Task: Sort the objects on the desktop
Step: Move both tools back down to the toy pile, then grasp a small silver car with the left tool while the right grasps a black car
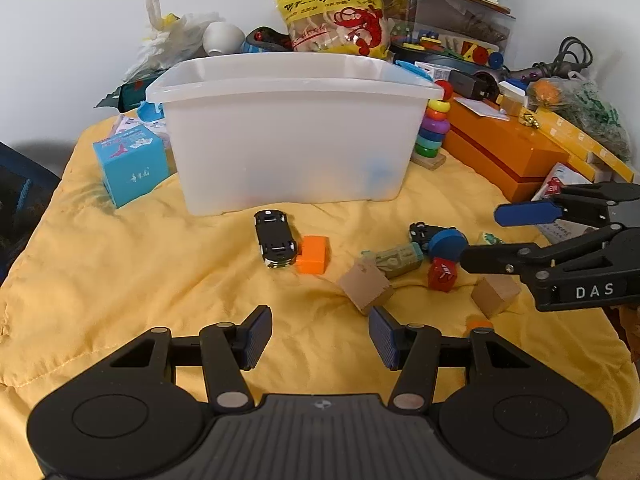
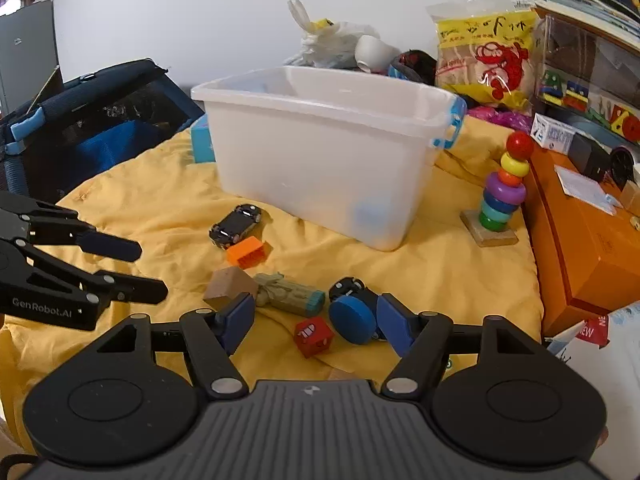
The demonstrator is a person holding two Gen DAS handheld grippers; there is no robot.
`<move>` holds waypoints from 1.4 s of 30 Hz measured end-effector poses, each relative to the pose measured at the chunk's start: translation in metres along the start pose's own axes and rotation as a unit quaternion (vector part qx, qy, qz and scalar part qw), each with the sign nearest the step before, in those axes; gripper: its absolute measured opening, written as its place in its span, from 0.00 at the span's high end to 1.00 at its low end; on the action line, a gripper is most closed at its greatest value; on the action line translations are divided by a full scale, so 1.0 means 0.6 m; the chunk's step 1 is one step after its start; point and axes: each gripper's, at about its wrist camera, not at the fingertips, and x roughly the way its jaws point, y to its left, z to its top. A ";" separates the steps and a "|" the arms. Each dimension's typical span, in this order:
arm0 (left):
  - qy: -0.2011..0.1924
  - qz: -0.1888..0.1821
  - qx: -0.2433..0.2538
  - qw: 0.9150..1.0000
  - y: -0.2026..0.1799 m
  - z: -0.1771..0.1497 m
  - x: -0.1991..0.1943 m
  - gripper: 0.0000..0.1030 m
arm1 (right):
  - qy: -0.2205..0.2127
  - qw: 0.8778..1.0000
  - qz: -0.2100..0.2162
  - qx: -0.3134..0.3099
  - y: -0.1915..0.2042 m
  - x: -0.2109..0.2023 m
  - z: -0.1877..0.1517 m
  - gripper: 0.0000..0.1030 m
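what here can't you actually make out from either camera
- Contents of the white bin: both views, frosted walls show only a blue blur.
- Small dark car: right wrist view, mostly behind the blue disc.
- Orange piece: left wrist view, hidden by left gripper linkage.

On the cloth [image 1: 120,280], the bin [image 1: 288,132] stands far centre, a toy car [image 1: 275,243] and brick [image 1: 313,255] just before it, cube [image 1: 366,286], die [image 1: 442,274] and disc [image 1: 448,242] to their right.

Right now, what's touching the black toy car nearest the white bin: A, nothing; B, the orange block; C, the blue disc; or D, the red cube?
B: the orange block sits against the end of the black toy car, while the red cube and blue disc lie apart, further right.
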 end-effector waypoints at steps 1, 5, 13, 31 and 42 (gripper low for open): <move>0.001 0.002 0.003 1.000 -0.001 0.001 0.002 0.44 | 0.002 1.000 -0.001 0.001 -0.001 0.001 -0.001 0.31; 0.013 0.015 0.024 1.000 -0.005 0.012 0.022 0.44 | 0.010 0.999 0.001 -0.030 0.007 0.006 -0.007 0.57; 0.011 0.051 0.088 0.995 -0.017 0.060 0.090 0.48 | 0.021 0.996 0.006 -0.083 0.035 0.012 -0.016 0.61; 0.056 0.016 -0.004 0.998 0.076 0.076 0.139 0.78 | 0.019 0.995 -0.071 -0.066 -0.021 0.021 0.002 0.61; 0.089 -0.056 -0.057 0.993 0.022 -0.040 0.017 0.78 | 0.075 0.974 -0.031 -0.214 -0.017 0.084 -0.010 0.60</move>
